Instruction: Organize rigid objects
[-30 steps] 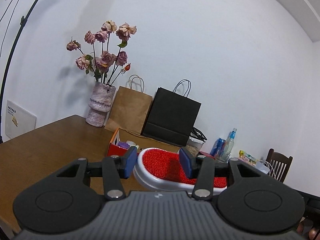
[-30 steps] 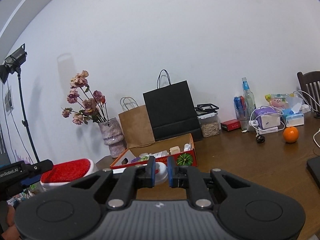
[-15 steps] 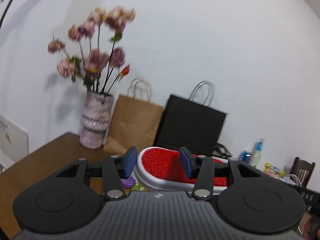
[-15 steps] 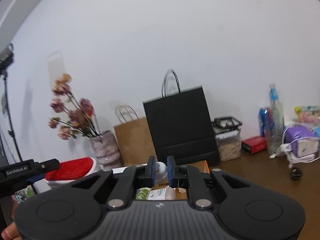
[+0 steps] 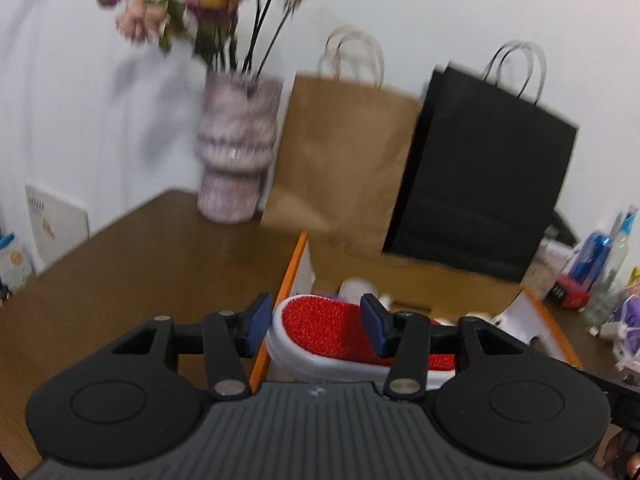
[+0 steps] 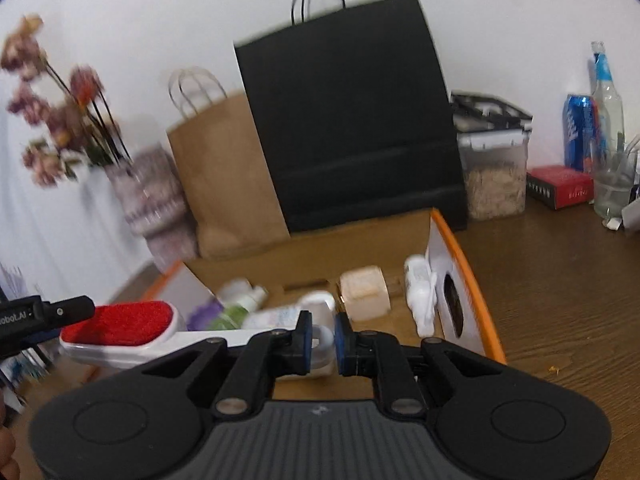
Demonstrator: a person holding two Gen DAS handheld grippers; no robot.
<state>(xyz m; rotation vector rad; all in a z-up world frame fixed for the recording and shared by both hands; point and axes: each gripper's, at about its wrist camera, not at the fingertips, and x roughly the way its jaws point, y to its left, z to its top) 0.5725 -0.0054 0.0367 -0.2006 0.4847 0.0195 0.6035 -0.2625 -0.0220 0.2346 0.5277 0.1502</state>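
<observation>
A white lint brush with a red pad point(image 5: 332, 334) is held by both grippers over an open cardboard box point(image 6: 472, 276) with orange edges. My left gripper point(image 5: 316, 324) is shut on the brush head, one finger on each side. My right gripper point(image 6: 321, 340) is shut on the brush's white handle point(image 6: 224, 338); the red head point(image 6: 120, 322) sticks out left beside the left gripper's finger point(image 6: 60, 312). The box holds several small bottles and a cream block point(image 6: 364, 292).
Behind the box stand a brown paper bag point(image 5: 340, 164), a black paper bag point(image 6: 348, 120) and a vase of dried roses point(image 5: 236, 152). On the right are a food container point(image 6: 494, 168), a red box point(image 6: 560, 186), a can and bottles. The wooden table point(image 6: 560, 280) stretches right.
Both grippers have carried the brush forward and down toward the box; the bags and box now loom much larger. Both grips are unchanged.
</observation>
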